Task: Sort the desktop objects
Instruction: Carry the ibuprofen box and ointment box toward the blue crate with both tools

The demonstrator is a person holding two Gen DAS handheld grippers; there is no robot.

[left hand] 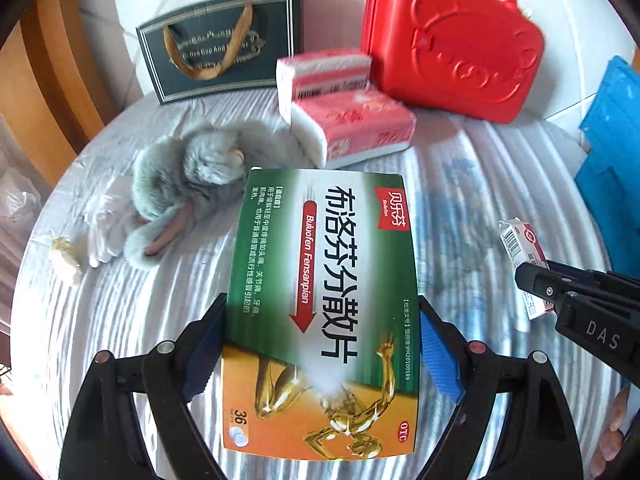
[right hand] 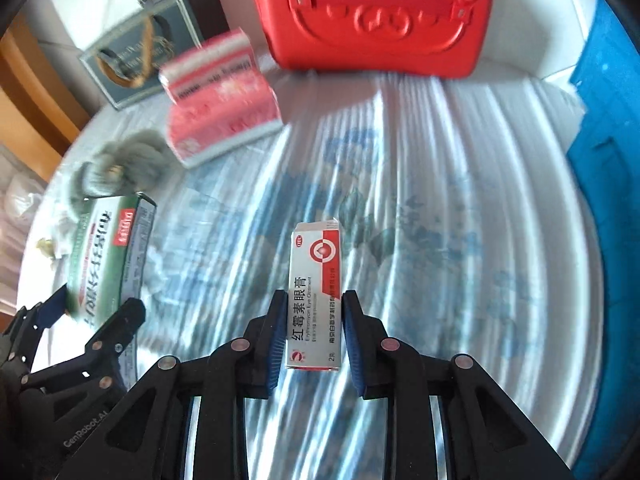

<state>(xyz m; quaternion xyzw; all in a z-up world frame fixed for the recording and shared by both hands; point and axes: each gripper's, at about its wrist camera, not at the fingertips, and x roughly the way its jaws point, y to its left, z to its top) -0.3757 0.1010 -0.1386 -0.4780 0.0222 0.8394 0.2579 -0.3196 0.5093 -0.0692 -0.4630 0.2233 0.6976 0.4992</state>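
So here we've got the left gripper clamped on a big glossy cardboard medicine box, green on top, orange at the bottom, with a gold figure printed on it. The ribbed blue pads press its long sides and it sits up off the table. The right gripper pinches a slim white and red eye ointment carton, also lifted clear; no earlier shot to compare, so we just call it gripped. Below both is a crinkly, shiny table cover with a faded blue print.

Further back: a fluffy grey plush toy, two soft tissue packs stacked, a hard moulded red plastic case with handles, and a dark gift bag with rope handles. A blue plastic bin is cut off at the right edge. The right wrist view is pretty motion-blurred, so the small print there is unreadable.
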